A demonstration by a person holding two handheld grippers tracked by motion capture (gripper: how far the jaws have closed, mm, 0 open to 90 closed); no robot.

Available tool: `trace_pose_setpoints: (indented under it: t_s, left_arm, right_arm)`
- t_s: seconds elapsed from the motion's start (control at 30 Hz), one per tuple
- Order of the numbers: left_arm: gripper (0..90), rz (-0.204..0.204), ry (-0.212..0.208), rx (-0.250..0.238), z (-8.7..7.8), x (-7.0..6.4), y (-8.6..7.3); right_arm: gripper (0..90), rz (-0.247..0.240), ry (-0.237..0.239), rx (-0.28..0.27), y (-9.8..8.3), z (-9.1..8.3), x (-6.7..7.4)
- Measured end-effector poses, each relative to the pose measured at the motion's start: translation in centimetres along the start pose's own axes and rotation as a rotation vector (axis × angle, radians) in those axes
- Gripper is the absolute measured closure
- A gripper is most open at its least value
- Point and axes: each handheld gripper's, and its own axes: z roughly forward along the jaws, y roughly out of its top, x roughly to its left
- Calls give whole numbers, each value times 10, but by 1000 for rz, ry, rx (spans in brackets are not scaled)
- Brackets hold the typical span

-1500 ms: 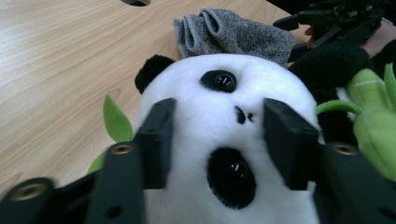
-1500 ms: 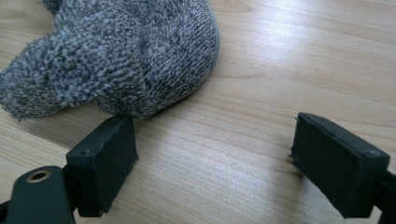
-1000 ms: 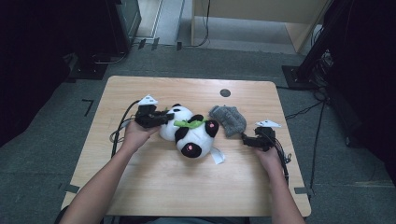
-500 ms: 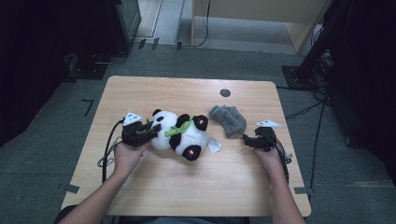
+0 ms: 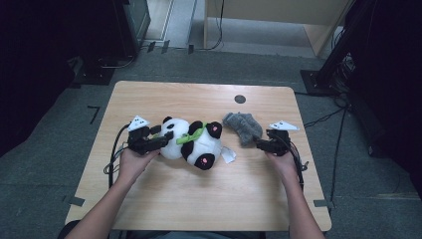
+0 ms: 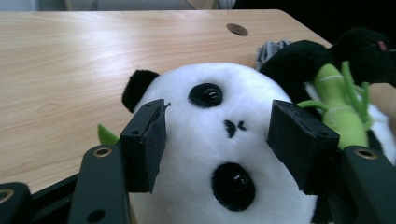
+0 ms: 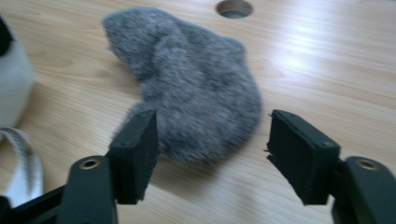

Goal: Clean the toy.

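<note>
My left claw has just been opening, apart around panda plush; right claw has been closing, grey sock unpinched, on counter.

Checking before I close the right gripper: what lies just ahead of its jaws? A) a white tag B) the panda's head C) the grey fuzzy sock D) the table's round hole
C: in the right gripper view the grey fuzzy sock lies flat on the table just ahead of the right gripper, whose jaws stand apart, untouching.
</note>
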Motion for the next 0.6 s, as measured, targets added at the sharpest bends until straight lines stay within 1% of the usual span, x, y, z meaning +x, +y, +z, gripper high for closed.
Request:
trace_pose_setpoints:
  t_s: [0.03, 0.1, 0.13, 0.17, 0.2, 0.23, 0.27, 0.3, 0.33, 0.37, 0.4, 0.43, 0.47, 0.5, 0.53, 0.57, 0.6]
  left_arm:
    - [372, 5, -13, 7, 0, 1, 1]
    - [362, 33, -26, 19, 0, 1, 3]
    - [356, 48, -29, 23, -1, 1, 5]
    - [355, 66, -25, 22, -3, 2, 6]
    - [355, 71, -27, 13, -5, 3, 8]
    - [355, 66, -38, 3, -7, 5, 9]
    - [353, 58, -46, -5, -10, 7, 10]
    - [353, 55, -56, -5, -12, 9, 11]
    - [349, 53, -72, 1, -13, 12, 11]
    - [344, 58, -83, 8, -14, 14, 10]
    - [335, 77, -86, 36, -13, 19, 9]
    - [335, 77, -86, 36, -13, 19, 9]
    - [334, 86, -94, 48, -12, 21, 8]
    - [333, 89, -99, 60, -11, 22, 8]
    - [333, 95, -92, 64, -10, 23, 7]
    - [333, 101, -95, 61, -10, 24, 7]
    - [333, 107, -108, 63, -9, 25, 7]
  right_arm:
    - [362, 0, 0, 0, 0, 0, 0]
    - [353, -11, 1, 12, 5, 6, 2]
    - [326, -23, -3, 10, 12, 11, 5]
    - [326, -29, 2, 6, 15, 13, 7]
    - [325, -37, 10, 6, 18, 16, 8]
    - [324, -43, 9, 10, 22, 18, 9]
    - [347, -54, 7, 11, 26, 21, 10]
    - [347, -54, 7, 11, 26, 21, 10]
    - [366, -51, 24, 13, 32, 27, 10]
    - [362, -42, 36, 20, 35, 31, 10]
    - [357, -39, 36, 26, 37, 35, 10]
    - [357, -39, 36, 26, 37, 35, 10]
    - [347, -42, 28, 37, 40, 43, 10]
    - [347, -42, 25, 41, 41, 47, 10]
    - [347, -42, 25, 41, 41, 47, 10]
    - [347, -40, 23, 43, 42, 50, 10]
    - [350, -38, 26, 48, 42, 53, 10]
